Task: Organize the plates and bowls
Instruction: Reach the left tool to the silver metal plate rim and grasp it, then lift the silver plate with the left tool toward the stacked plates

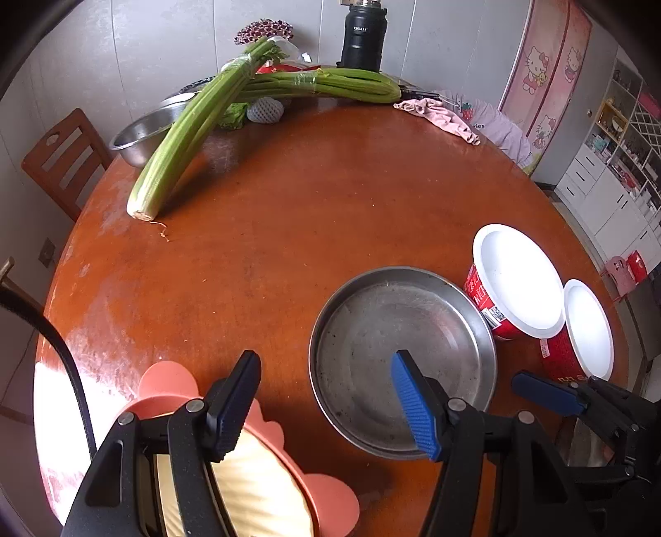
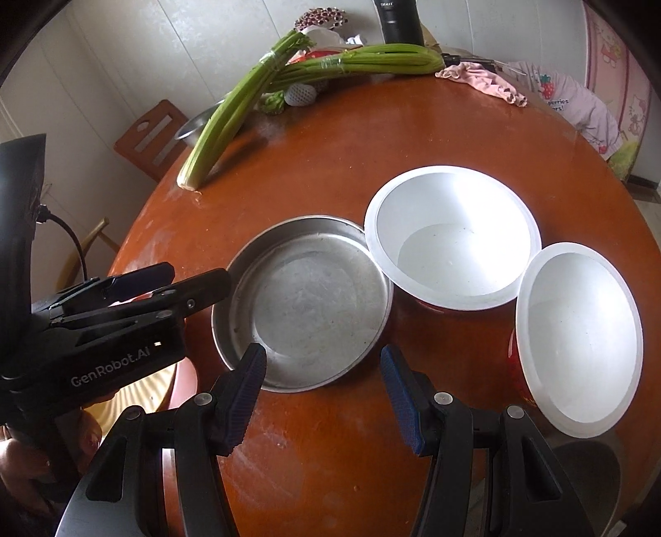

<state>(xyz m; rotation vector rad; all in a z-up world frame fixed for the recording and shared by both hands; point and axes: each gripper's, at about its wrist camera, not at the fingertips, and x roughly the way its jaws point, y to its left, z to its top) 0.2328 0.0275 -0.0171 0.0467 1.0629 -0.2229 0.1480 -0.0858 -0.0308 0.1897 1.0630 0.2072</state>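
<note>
A round steel plate (image 1: 403,359) (image 2: 303,301) lies on the brown round table (image 1: 268,231). Two red paper bowls with white insides stand to its right: one (image 1: 516,281) (image 2: 452,235) touching the plate, the other (image 1: 586,330) (image 2: 578,338) nearer the table edge. A pink bowl with a cream inside (image 1: 256,466) (image 2: 144,392) sits at the near left. My left gripper (image 1: 326,407) is open, its left finger over the pink bowl, its right finger over the steel plate. My right gripper (image 2: 322,396) is open and empty, just in front of the steel plate.
Celery bunches (image 1: 198,128), a steel basin (image 1: 144,136), a black flask (image 1: 363,37) and a pink cloth (image 1: 442,115) lie at the far side of the table. A wooden chair (image 1: 62,161) stands at the left.
</note>
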